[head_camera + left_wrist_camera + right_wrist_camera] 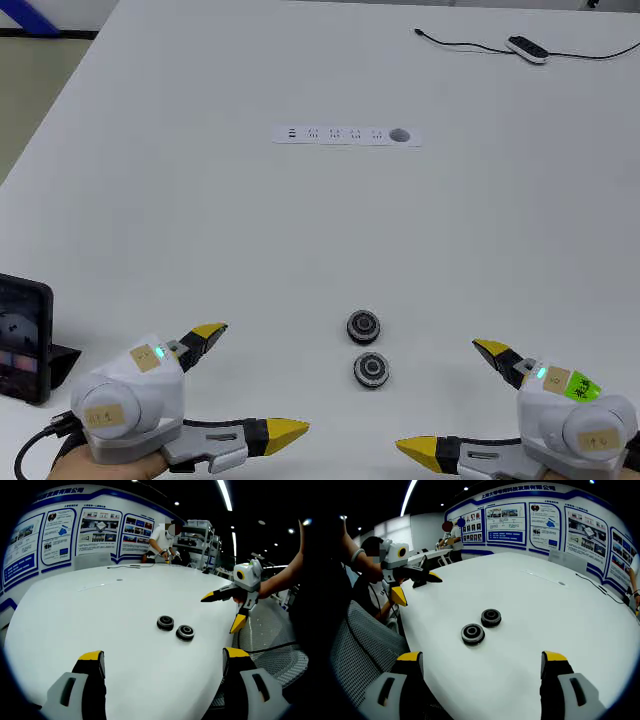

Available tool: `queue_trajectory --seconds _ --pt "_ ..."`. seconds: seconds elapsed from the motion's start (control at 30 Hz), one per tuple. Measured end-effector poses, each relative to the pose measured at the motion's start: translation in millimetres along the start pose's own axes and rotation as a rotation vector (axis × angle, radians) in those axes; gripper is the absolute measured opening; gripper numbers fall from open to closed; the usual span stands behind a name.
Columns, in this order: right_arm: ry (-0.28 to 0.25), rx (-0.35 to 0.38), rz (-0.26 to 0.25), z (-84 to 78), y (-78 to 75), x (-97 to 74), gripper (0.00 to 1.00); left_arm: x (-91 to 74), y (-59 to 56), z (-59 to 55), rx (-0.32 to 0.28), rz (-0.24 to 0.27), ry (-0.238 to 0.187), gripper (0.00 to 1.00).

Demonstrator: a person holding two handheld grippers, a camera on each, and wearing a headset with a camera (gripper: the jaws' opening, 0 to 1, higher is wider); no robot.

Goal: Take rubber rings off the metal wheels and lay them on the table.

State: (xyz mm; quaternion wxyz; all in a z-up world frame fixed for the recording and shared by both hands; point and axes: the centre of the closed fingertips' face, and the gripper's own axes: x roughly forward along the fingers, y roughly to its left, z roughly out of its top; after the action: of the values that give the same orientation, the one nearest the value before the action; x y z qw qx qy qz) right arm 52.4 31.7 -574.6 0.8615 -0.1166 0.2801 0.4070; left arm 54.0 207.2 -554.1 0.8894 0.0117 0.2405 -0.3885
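Two metal wheels, the far wheel [363, 326] and the near wheel [371, 369], lie just beside each other, well this side of the power strip [346, 135], and their dark rubber rings [358, 373] look still on. Farther from the strip, the left gripper [250, 382] and right gripper [452, 397] flank them, jaws spread and empty. No ring is off yet, so next one gripper should likely pin a wheel while the other peels.

The left gripper [247, 380] is held low, its jaws spread wide, yellow tips pointing forward and inward; the right gripper [452, 397] mirrors it, jaws parted just as wide, tips angled back toward the left one; the two stand well apart, roughly level; in the left gripper view a bare forearm [278, 582] runs back from the right gripper.
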Motion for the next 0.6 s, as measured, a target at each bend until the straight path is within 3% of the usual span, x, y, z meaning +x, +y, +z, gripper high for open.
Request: queue_trajectory --seconds 0.6 --pt "0.006 0.017 0.01 -2.2 1.0 4.4 0.99 2.7 1.5 -3.4 -0.007 -0.006 0.016 0.99"
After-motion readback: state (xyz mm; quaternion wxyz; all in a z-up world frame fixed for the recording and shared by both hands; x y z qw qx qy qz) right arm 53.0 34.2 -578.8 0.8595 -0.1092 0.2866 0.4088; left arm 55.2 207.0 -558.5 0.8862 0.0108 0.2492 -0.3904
